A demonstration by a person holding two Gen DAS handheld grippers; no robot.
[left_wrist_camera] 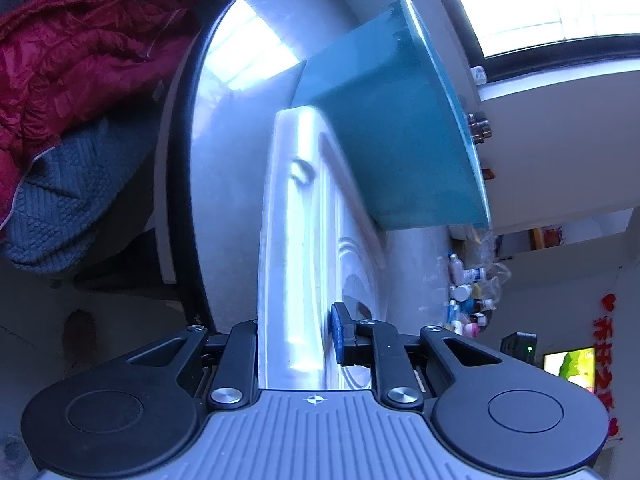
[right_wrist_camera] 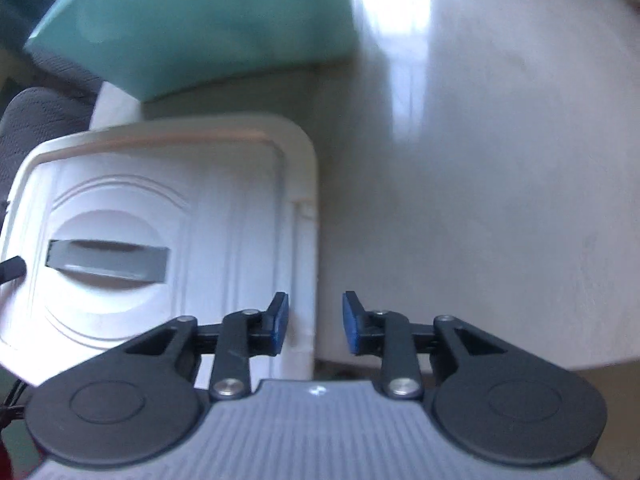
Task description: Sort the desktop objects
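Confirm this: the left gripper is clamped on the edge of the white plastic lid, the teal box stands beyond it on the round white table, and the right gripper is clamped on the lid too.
One part is wrong. In the right wrist view the right gripper has open jaws astride the edge of the white plastic lid, not clamped. The left gripper does grip that lid, with the teal box beyond on the round white table.

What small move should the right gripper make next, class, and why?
Probably close on the white lid's edge. The right gripper is open with that edge between its pads, untouched, while the left gripper grips the opposite side. The teal box sits just beyond on the table.
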